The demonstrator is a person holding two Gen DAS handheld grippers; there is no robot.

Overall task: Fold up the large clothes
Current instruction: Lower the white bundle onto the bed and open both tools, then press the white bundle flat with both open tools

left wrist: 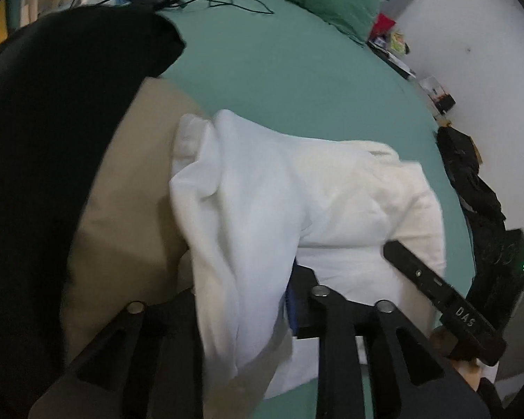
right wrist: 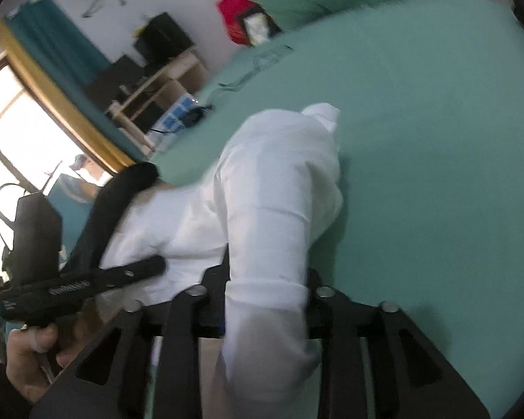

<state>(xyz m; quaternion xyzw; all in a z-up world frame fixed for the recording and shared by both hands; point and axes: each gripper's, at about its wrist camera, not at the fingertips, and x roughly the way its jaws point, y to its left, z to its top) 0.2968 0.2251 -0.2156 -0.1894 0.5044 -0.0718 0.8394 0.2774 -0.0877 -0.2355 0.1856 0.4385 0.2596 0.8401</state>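
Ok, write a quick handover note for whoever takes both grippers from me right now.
Left gripper: the white garment runs between its fingers; whether it is pinched is unclear.
Right gripper: same garment between its fingers; grip also unclear.
The garment lies bunched on the green bed, beside a beige cloth and a black one.
Done: no neat fold visible yet.
Left: spread it flat, then fold.
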